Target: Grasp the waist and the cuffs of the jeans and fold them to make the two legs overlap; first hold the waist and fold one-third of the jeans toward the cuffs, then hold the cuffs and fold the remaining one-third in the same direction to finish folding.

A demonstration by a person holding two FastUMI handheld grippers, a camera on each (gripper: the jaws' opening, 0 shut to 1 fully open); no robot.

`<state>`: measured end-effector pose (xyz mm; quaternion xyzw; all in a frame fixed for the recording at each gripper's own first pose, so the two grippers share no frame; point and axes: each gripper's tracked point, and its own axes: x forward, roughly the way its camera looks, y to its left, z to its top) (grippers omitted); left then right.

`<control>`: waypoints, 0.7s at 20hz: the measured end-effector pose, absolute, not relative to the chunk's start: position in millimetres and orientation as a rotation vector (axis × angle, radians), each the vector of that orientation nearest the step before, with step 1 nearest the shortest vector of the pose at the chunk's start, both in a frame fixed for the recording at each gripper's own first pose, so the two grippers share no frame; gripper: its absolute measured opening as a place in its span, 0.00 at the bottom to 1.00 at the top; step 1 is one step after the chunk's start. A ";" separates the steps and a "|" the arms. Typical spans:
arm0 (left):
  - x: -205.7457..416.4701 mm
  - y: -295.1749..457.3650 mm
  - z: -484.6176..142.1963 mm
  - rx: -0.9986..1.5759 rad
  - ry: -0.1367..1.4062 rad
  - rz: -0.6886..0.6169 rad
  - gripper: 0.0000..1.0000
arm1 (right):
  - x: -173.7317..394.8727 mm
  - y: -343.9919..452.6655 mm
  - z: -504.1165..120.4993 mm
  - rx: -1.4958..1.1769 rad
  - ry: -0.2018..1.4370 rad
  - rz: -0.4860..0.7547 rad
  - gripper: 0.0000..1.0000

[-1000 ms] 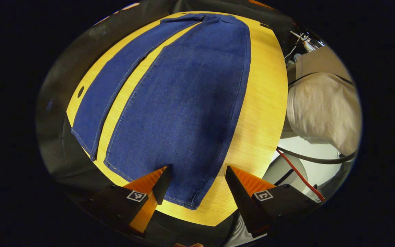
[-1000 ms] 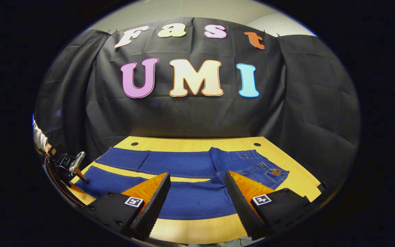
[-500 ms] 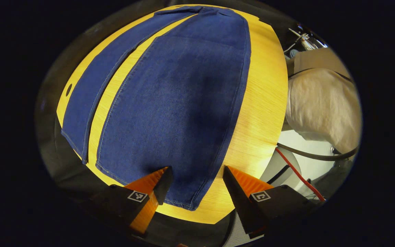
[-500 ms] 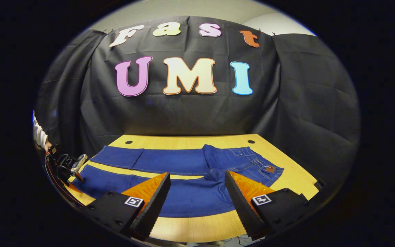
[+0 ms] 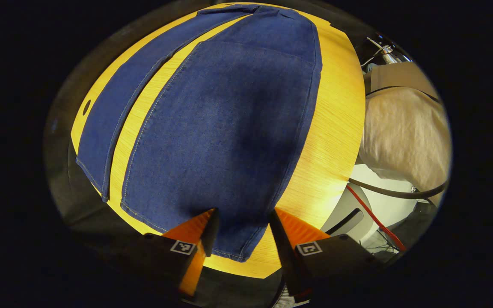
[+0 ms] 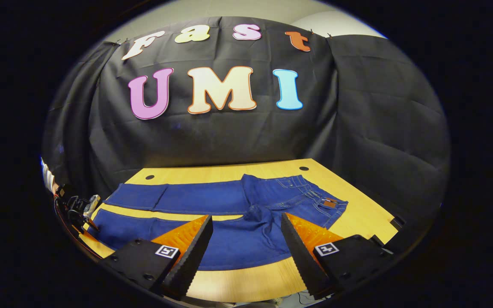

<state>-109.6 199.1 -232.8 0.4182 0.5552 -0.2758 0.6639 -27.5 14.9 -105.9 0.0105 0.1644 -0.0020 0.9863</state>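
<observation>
A: What's biggest in the frames, and what's hard to make out?

B: The wooden table (image 6: 357, 209), which runs off the lower edge of the right gripper view. On it the jeans (image 6: 238, 214) lie flat across the lower centre, legs apart with a strip of wood between them, waist toward the right of the frame. In the left gripper view the jeans (image 5: 225, 128) take up the centre, and the waist at the top edge is squeezed too small to read.

A: Any containers?

B: I see none holding anything.

A: And the grippers?

B: The left gripper (image 5: 240, 222) sits at the bottom centre, fingers spread either side of the near leg's cuff. Whether they touch the cloth I cannot tell. A second ago the gap was wider; it has narrowed. The right gripper (image 6: 246, 229) hangs released above the near leg by the crotch, gripping nothing. Its view has swung a little, so the jeans sit further left than before.

A: Anything small?

B: At the right gripper view's left edge, the left gripper (image 6: 84, 209) shows by the cuff, blurred. A pale sleeve (image 5: 405, 132) is cut off at the right.
</observation>
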 end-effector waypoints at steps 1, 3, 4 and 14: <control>-109.2 199.2 -231.2 0.944 1.256 -0.621 0.66 | -26.5 9.4 -108.1 0.021 0.341 -0.009 0.99; -108.5 199.2 -231.0 0.950 1.250 -0.622 0.57 | -26.4 -3.7 -111.7 0.006 0.366 -0.022 0.99; -107.1 198.0 -230.1 0.959 1.238 -0.628 0.45 | -26.5 -10.4 -114.5 -0.013 0.378 -0.029 0.99; -101.5 201.2 -229.8 0.969 1.297 -0.712 0.00 | -32.0 -70.3 -170.5 -0.240 0.668 0.028 0.99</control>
